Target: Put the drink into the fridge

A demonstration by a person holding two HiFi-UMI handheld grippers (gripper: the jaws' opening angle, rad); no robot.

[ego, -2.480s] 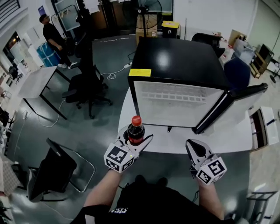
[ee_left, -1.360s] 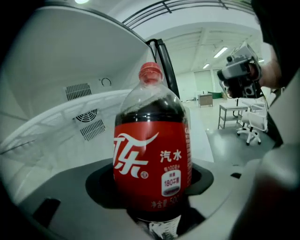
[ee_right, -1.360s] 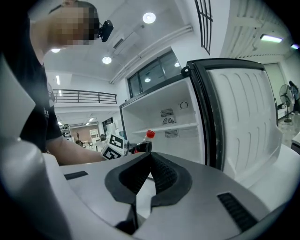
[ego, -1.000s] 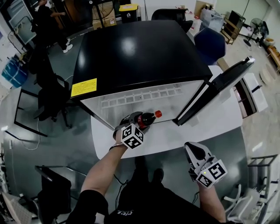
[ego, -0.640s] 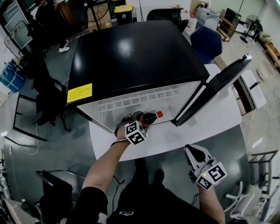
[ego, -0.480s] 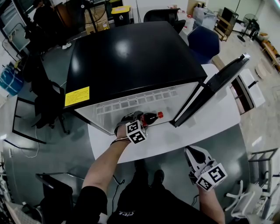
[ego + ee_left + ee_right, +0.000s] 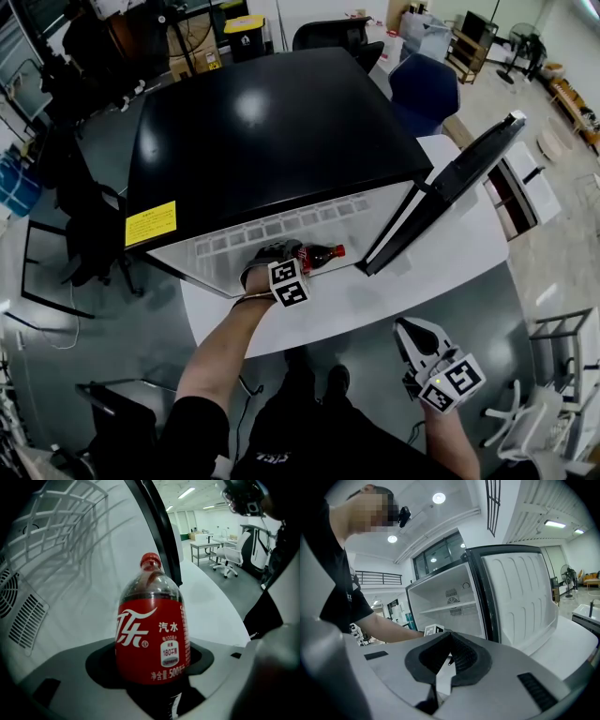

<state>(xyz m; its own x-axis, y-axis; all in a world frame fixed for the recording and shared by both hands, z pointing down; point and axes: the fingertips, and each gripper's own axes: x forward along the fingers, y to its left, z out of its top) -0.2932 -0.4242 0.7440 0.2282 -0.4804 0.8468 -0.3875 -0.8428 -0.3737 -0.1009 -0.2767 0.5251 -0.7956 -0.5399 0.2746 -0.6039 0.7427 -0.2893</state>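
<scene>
The drink is a cola bottle (image 7: 315, 255) with a red label and a red cap, lying on its side at the front of the open black fridge (image 7: 272, 131). My left gripper (image 7: 284, 273) is shut on its body. In the left gripper view the bottle (image 7: 152, 634) fills the space between the jaws of my left gripper (image 7: 150, 665), with the fridge's white inner wall and wire shelf (image 7: 70, 508) behind it. My right gripper (image 7: 414, 333) hangs shut and empty below the table's front edge. In the right gripper view, the right gripper (image 7: 449, 641) faces the fridge interior (image 7: 450, 604).
The fridge door (image 7: 450, 183) stands open to the right over the white table (image 7: 441, 272). Its white inner panel (image 7: 520, 597) shows in the right gripper view. Office chairs (image 7: 422, 89) stand behind the fridge and another chair (image 7: 89, 211) at its left.
My left gripper has carried the bottle from the table's front edge up to the fridge opening and tipped it sideways. The right gripper has stayed low near the front edge.
</scene>
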